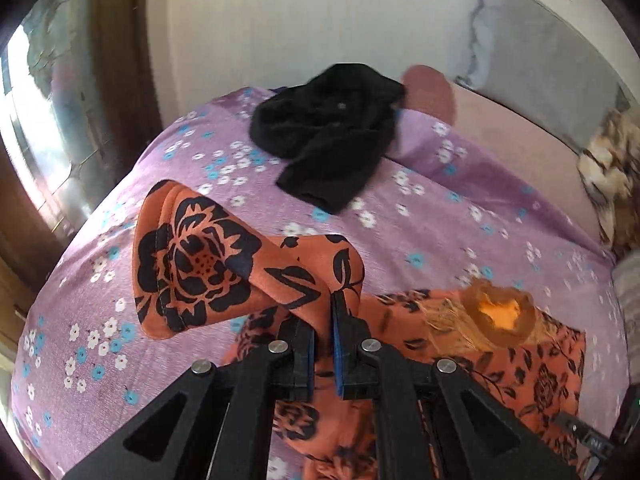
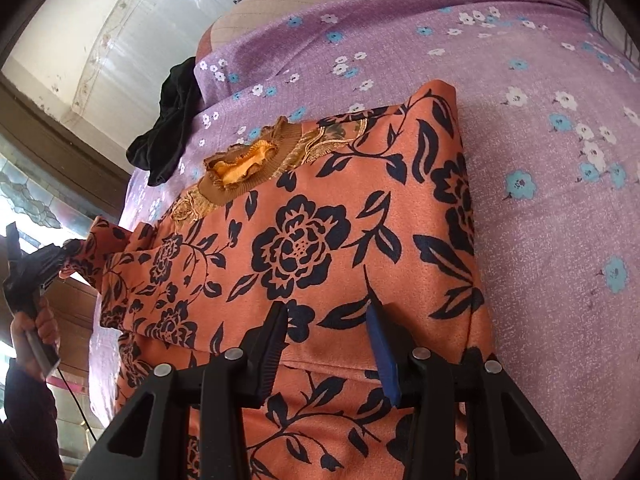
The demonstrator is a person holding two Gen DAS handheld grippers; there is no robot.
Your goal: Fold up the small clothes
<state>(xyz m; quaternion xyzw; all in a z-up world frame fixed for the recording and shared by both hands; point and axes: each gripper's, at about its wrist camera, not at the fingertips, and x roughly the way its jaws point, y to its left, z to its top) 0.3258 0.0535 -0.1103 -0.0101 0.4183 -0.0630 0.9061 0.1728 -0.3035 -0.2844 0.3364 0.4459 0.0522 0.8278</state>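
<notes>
black linkage arms and blue-padded fingers fill the bottom of both wrist views, and everything else is best placed against the orange floral garment (image 2: 320,240) spread on the purple flowered bedsheet (image 2: 540,140). at the garment's sleeve end, the left gripper (image 1: 324,320) is clamped tight on the sleeve (image 1: 192,256), which stands lifted off the sheet and twisted, its cuff flaring away from the fingers. over the garment's lower body, the right gripper (image 2: 328,320) hovers with its jaws partly apart and nothing between them; whether its tips press the cloth cannot be told. near the garment's top edge sits the ribbed brown collar (image 2: 244,168), with its yellow lining showing. beyond the collar, just off the garment, lies a crumpled black garment (image 1: 328,132), presumably waiting its turn. the side of the orange garment away from the sleeve looks already turned in, with a straight edge, so the step in hand seems to be folding this sleeve across the body. to do it well, the left hand should probably carry the sleeve over toward the collar line without dragging the body, untwisting it so it lands flat, while the right gripper pins the body down near the fold line. releasing only once the cuff lies inside the outline should keep the fold neat.
</notes>
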